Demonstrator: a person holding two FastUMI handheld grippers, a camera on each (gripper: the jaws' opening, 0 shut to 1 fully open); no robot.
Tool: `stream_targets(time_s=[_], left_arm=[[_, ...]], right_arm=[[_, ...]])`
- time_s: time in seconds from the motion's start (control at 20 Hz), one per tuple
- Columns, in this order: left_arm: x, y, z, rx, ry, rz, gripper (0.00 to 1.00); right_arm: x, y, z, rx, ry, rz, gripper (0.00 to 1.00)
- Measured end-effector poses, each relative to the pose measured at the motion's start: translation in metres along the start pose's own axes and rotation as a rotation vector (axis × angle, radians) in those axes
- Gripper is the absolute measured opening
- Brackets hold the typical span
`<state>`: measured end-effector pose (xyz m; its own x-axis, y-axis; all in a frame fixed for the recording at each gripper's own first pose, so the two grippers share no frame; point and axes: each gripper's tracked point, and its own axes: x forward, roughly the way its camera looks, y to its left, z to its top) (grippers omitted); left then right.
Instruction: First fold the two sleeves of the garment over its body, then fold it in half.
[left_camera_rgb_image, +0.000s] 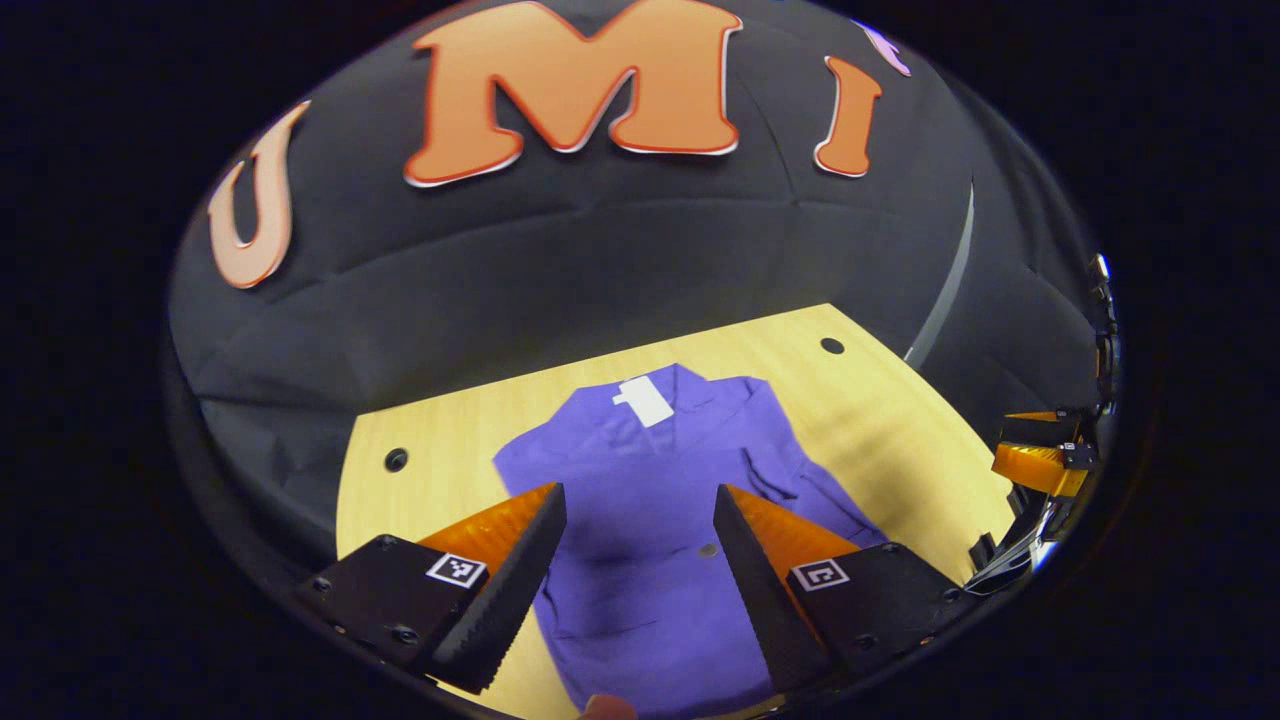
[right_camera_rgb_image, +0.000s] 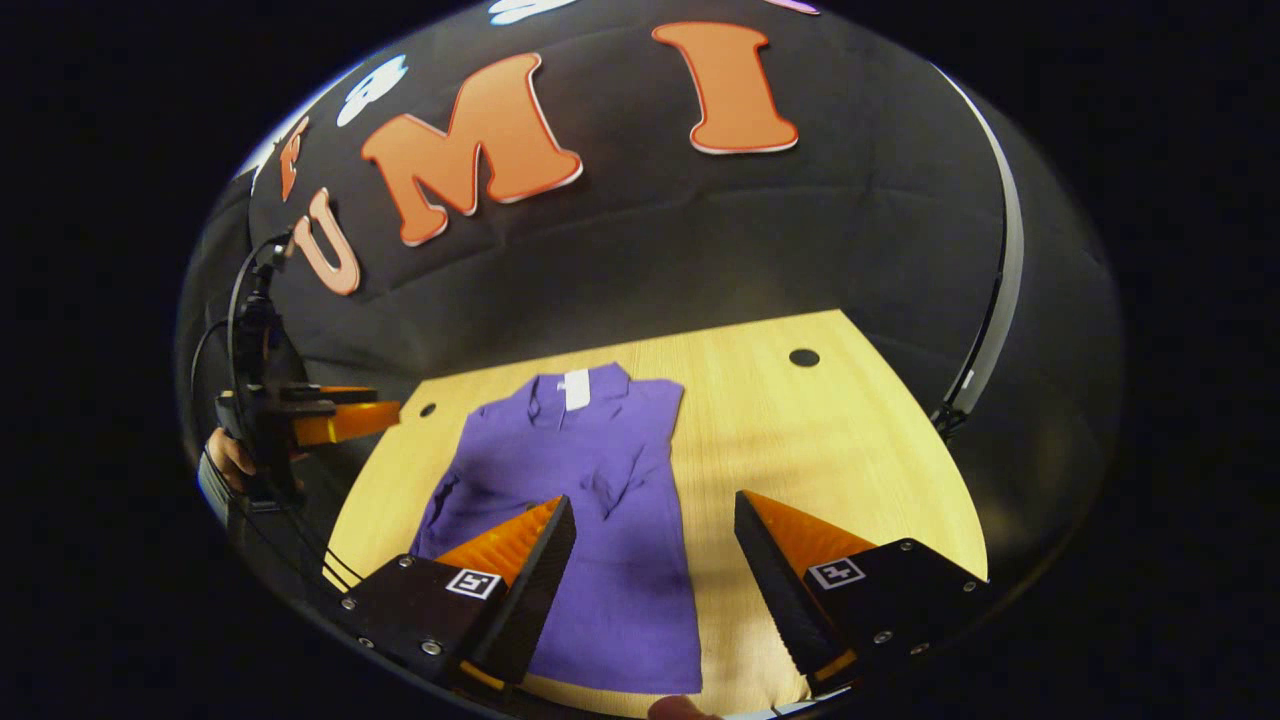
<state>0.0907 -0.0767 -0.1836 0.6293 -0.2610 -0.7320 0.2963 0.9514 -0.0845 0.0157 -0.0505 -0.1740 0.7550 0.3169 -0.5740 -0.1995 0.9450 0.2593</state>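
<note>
- Pale wooden table (right_camera_rgb_image: 860, 440) is seen under both grippers, backed by the booth's black cloth wall (right_camera_rgb_image: 700, 250); two dark round holes (right_camera_rgb_image: 803, 357) are set in its far part, beyond the garment.
- Nearest in the left gripper view, the left gripper (left_camera_rgb_image: 640, 570) is held above the near half of the purple garment (left_camera_rgb_image: 650, 520), its fingers spread wide with nothing between them; the cloth is framed in the gap.
- Nearest in the right gripper view, the right gripper (right_camera_rgb_image: 655, 580) is likewise held spread and empty, over the garment's near right edge, with bare wood under one finger.
- The garment is laid flat near the middle of the table, hem toward the grippers and collar away. Both sleeves appear to be already folded in over the body, judging by the narrow outline and the creases (right_camera_rgb_image: 615, 490) on the chest, so the halving fold is probably what remains.
- Both tools are judged to be poised level and forward-pointing above the hem, perhaps so that its two near corners can be taken together.
- Beyond the body, a white label (left_camera_rgb_image: 645, 400) is seen at the collar, the farthest part of the garment.
- Off to the garment's side, the other gripper and the hand (right_camera_rgb_image: 230, 455) holding it are seen raised clear of the table.
</note>
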Motion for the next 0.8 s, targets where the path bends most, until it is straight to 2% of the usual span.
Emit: stream_targets(time_s=[0.3,0.6,0.8], left_arm=[[-0.034,0.045,-0.075,-0.043,0.066,0.070,0.95],[-0.029,0.045,-0.176,-0.036,0.231,0.083,0.95],[-0.022,0.037,-0.235,-0.095,0.335,0.076,0.93]], right_arm=[[0.007,0.009,-0.064,-0.020,0.155,-0.014,0.96],[0.009,0.005,-0.146,-0.059,0.334,-0.043,0.96],[0.006,-0.001,-0.189,-0.053,0.429,-0.055,0.96]])
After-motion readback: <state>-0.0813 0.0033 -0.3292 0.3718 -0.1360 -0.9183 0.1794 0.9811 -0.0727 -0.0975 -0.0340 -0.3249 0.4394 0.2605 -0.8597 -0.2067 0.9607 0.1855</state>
